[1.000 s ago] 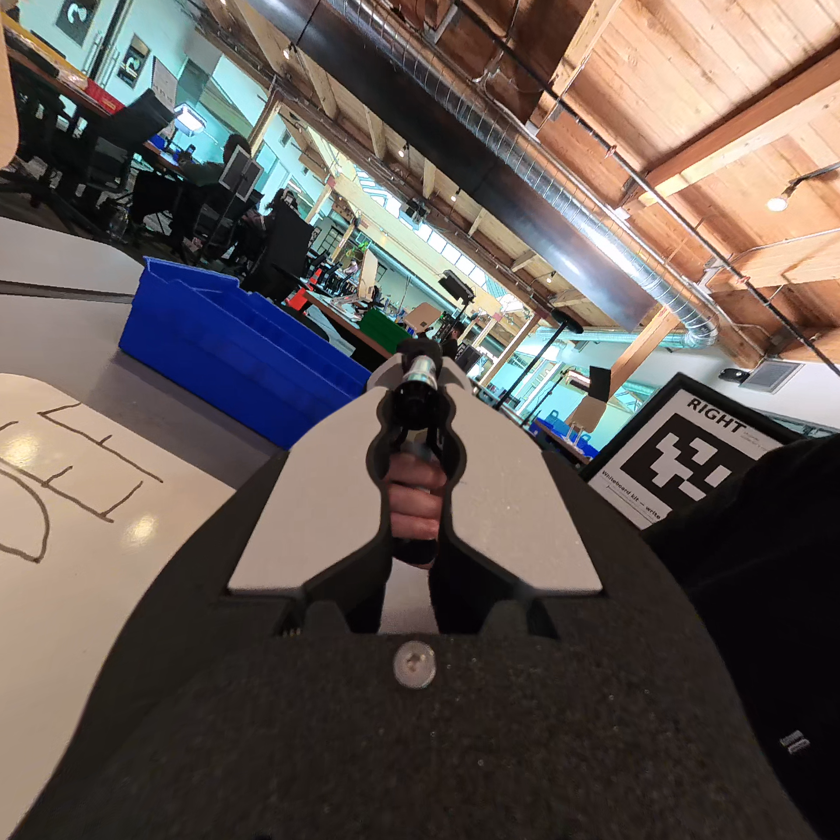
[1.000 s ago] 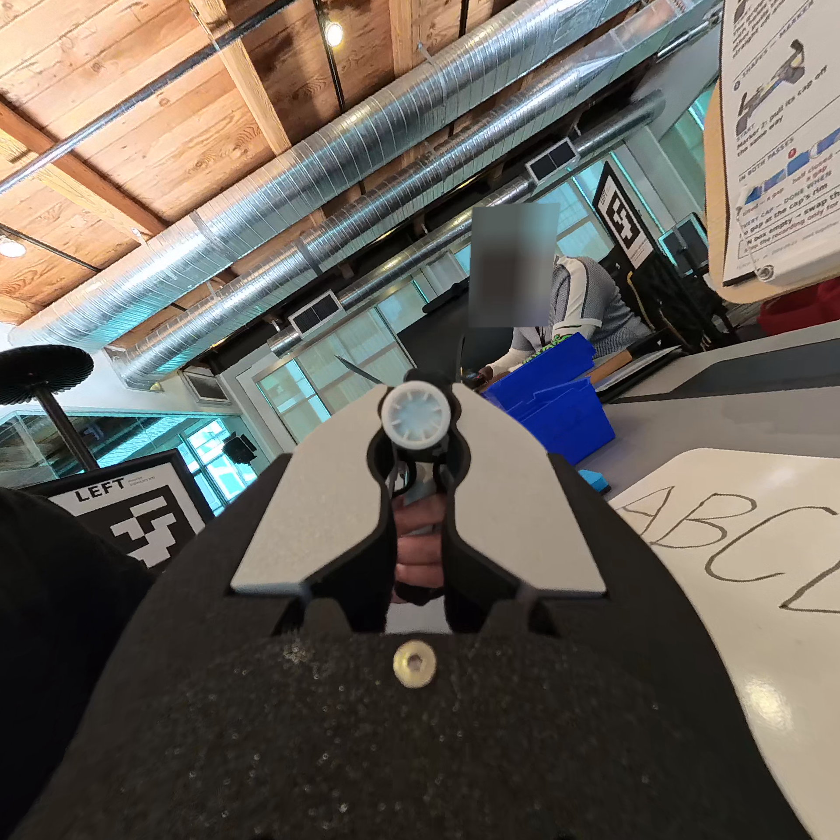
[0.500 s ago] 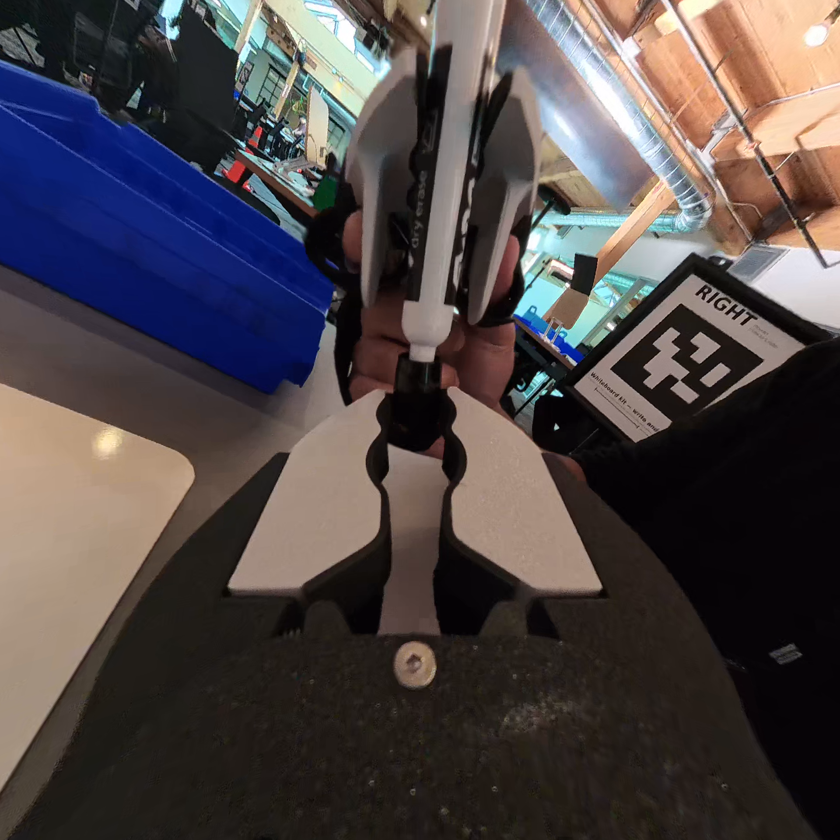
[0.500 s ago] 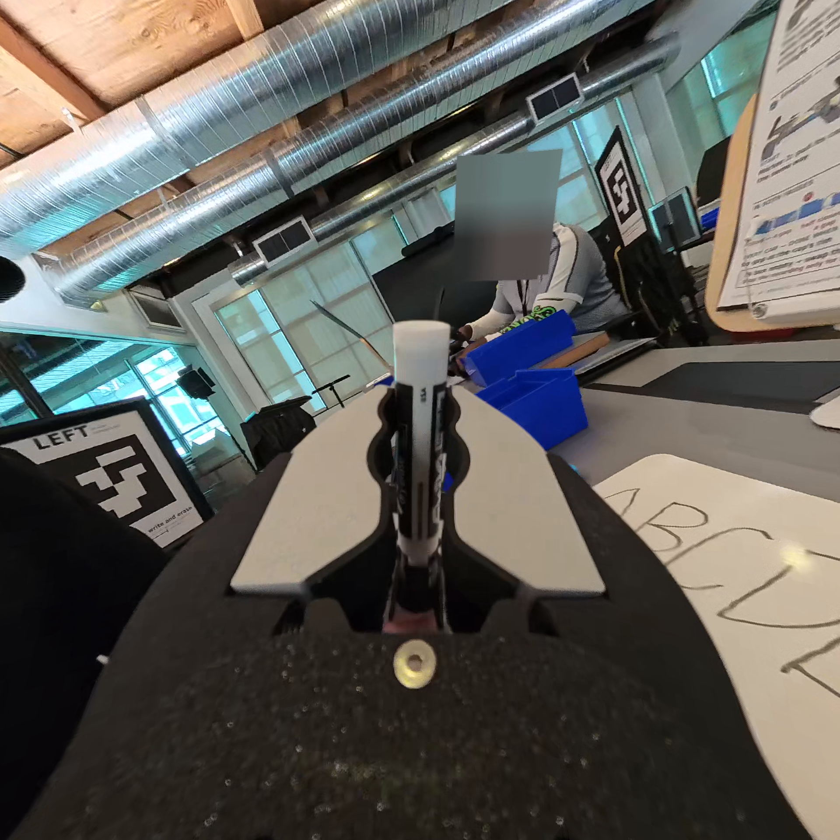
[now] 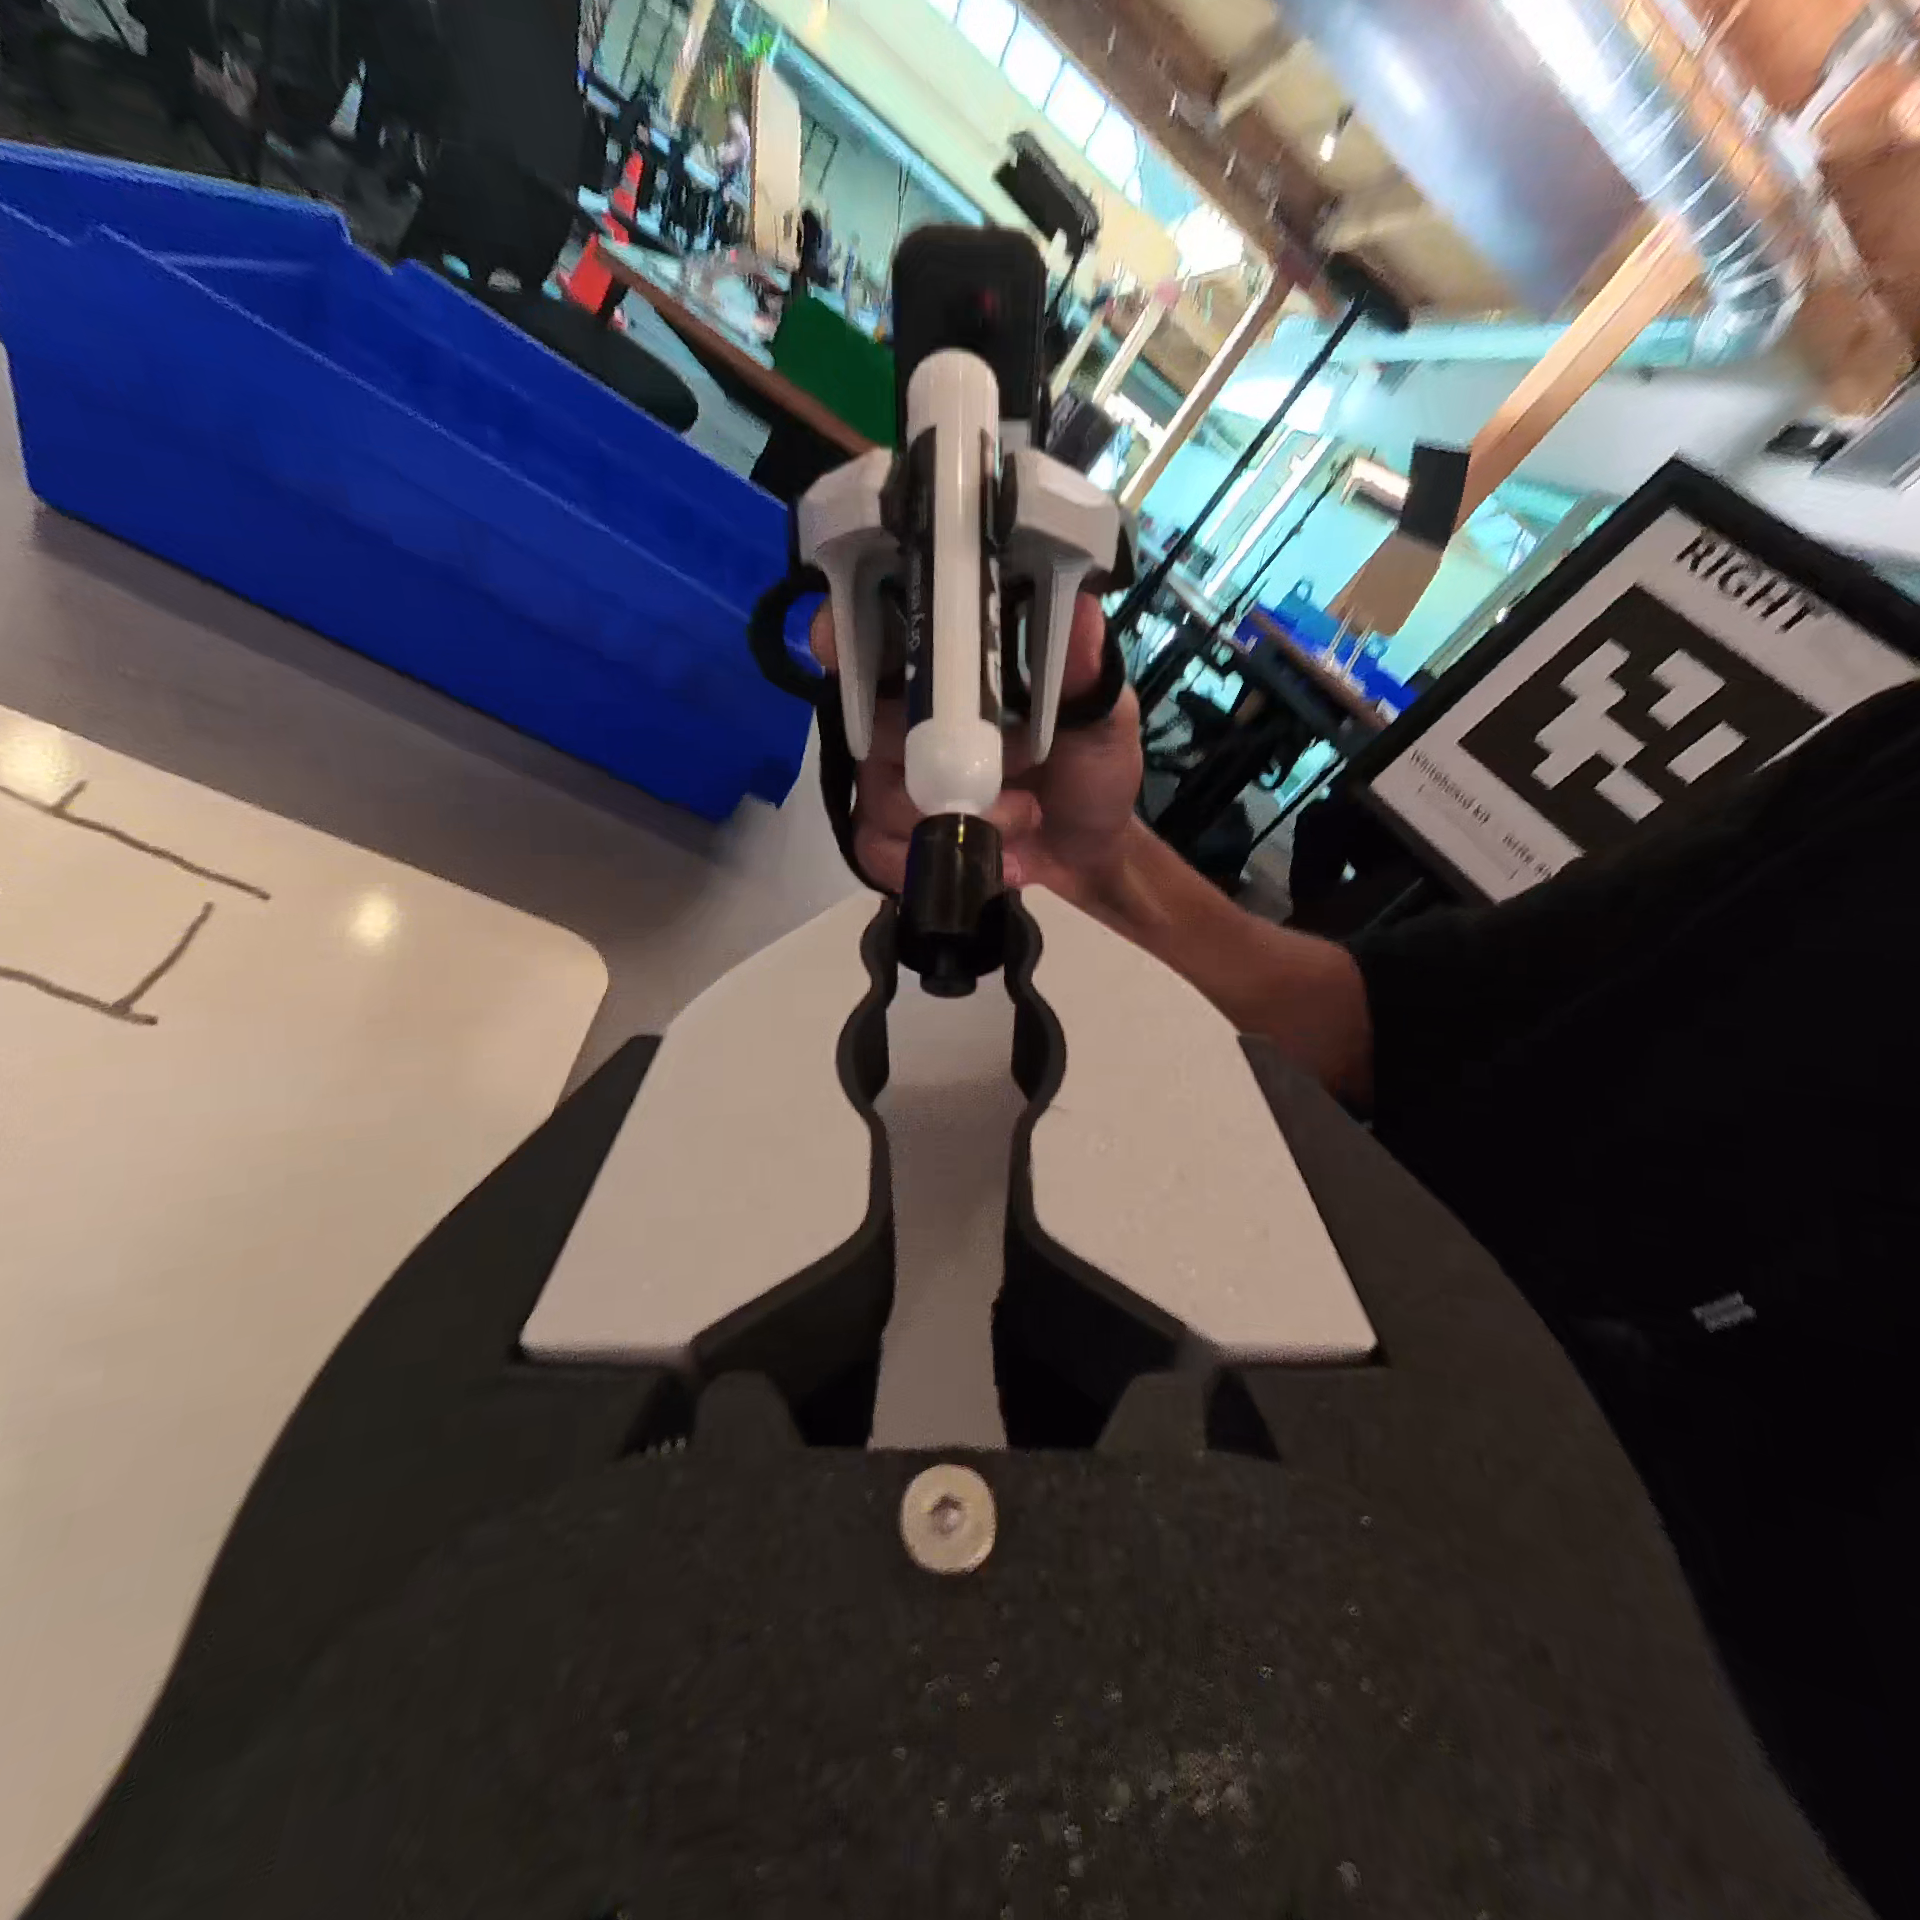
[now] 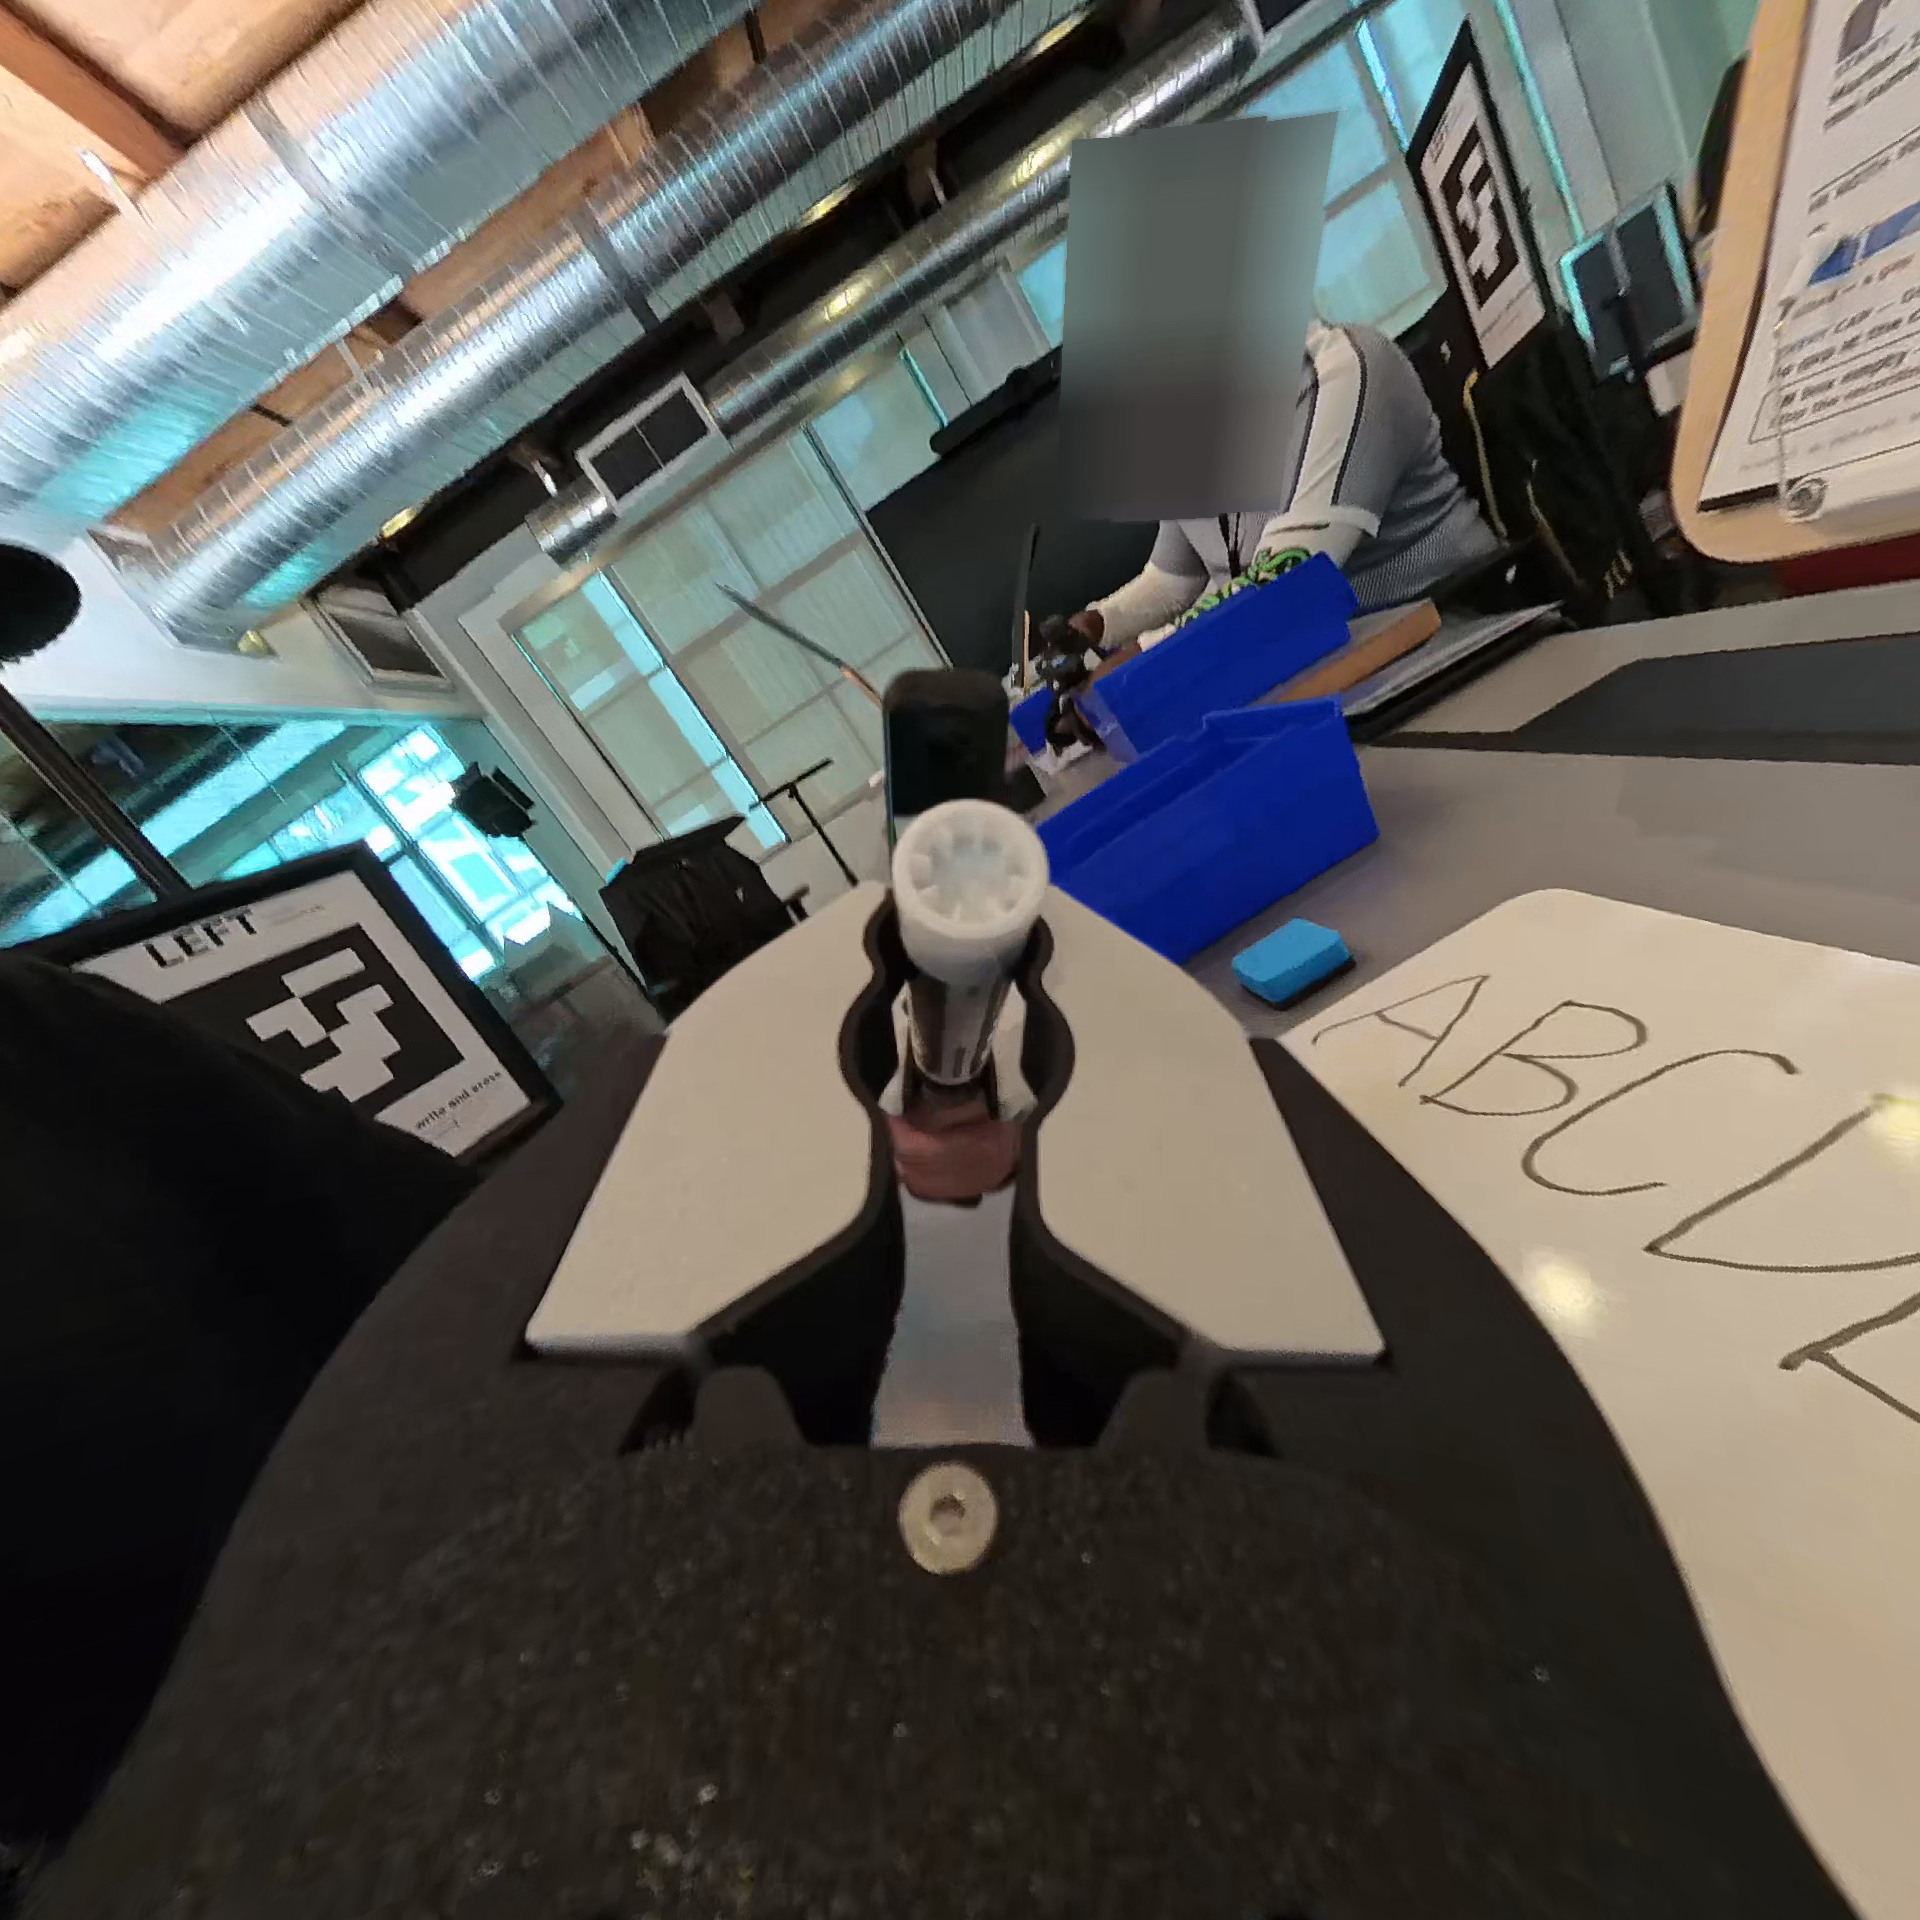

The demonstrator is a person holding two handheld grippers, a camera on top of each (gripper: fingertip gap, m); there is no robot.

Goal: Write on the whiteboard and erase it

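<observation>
The desk (image 6: 1621, 727) carries my whiteboard (image 6: 1662, 1299), right of my right tool (image 6: 956, 997). That tool pinches the marker (image 6: 961, 935) by its barrel. My left tool (image 5: 951, 935) pinches the marker's black cap (image 5: 951, 894) at its tips.

Both grippers' fingers (image 5: 1091, 1143) clamped, tips facing.

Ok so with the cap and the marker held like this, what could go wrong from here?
The black cap sits only in the very tips of the left gripper, so pressure from the marker in the right gripper may twist or pop it out. A sudden slip could also carry a gripper or the dark sleeve across the whiteboard beside them and smear the fresh writing.
</observation>
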